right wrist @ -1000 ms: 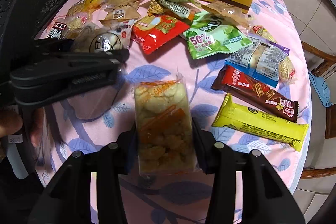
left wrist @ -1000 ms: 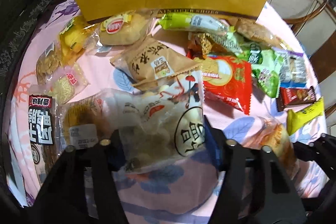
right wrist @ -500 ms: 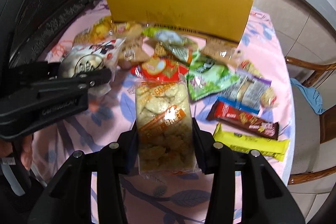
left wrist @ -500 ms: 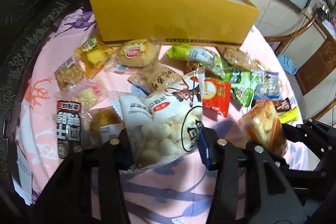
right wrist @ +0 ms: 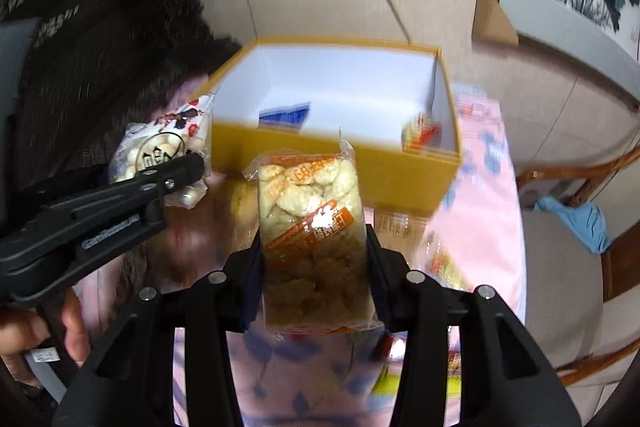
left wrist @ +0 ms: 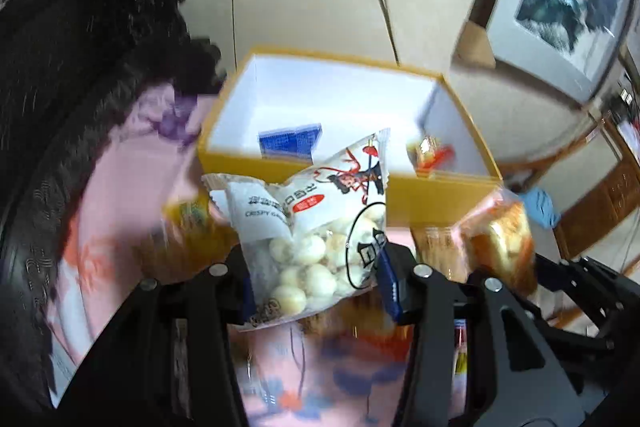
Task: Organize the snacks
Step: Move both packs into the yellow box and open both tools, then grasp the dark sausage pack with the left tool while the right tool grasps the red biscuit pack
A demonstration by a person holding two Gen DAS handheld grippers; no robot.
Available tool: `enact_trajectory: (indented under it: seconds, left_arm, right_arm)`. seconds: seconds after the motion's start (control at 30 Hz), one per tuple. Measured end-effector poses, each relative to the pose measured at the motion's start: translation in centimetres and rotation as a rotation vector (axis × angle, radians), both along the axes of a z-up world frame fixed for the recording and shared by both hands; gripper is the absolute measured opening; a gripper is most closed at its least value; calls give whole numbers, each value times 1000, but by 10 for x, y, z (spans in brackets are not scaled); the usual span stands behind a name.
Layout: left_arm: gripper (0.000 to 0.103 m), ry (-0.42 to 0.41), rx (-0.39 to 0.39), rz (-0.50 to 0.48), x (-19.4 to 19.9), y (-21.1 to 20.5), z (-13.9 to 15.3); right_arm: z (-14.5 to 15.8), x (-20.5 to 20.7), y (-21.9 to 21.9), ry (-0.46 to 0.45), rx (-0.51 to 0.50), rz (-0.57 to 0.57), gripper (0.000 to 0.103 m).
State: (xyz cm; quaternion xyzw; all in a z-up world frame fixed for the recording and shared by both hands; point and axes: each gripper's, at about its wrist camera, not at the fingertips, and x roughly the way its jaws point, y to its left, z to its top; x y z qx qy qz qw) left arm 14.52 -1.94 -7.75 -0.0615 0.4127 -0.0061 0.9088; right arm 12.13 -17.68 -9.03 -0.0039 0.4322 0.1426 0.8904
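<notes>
A white puff bag (left wrist: 316, 227) is gripped by the left gripper (left wrist: 316, 279) and a cracker pack (right wrist: 314, 239) by the right gripper (right wrist: 316, 267), before the yellow box's (right wrist: 320, 155) near edge.

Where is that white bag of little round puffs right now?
The white bag of round puffs is clamped in the left gripper, held up just before the open yellow cardboard box.

Glossy clear plastic snack bag (left wrist: 320, 227), matt yellow cardboard box (right wrist: 332, 163) — smooth white inside, matt black plastic fingers (right wrist: 248, 267)
</notes>
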Motion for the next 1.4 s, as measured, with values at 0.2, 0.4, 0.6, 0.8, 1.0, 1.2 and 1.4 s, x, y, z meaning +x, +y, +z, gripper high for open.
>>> enact_trajectory:
  seconds: [0.2, 0.4, 0.6, 0.8, 1.0, 1.2, 1.4]
  left_arm:
    - [47, -4, 5, 9, 48, 7, 15]
    - [49, 17, 12, -8, 90, 8, 18]
    - [100, 40, 35, 56, 149, 20, 28]
    - [101, 59, 7, 99, 140, 48, 30]
    - [101, 115, 22, 127, 65, 62, -7]
    - [101, 241, -37, 160, -23, 76, -65]
    - [101, 290, 26, 154, -63, 83, -85]
  right_arm:
    - [24, 49, -3, -26, 23, -19, 46]
    - [34, 91, 1, -34, 5, -26, 46]
    - [39, 151, 2, -15, 0, -59, 76]
    - [38, 148, -6, -15, 16, -60, 80]
    - [-18, 59, 14, 90, -9, 220, 80]
    - [-97, -11, 35, 195, -47, 388, 80]
    - [-117, 6, 41, 199, -46, 397, 80]
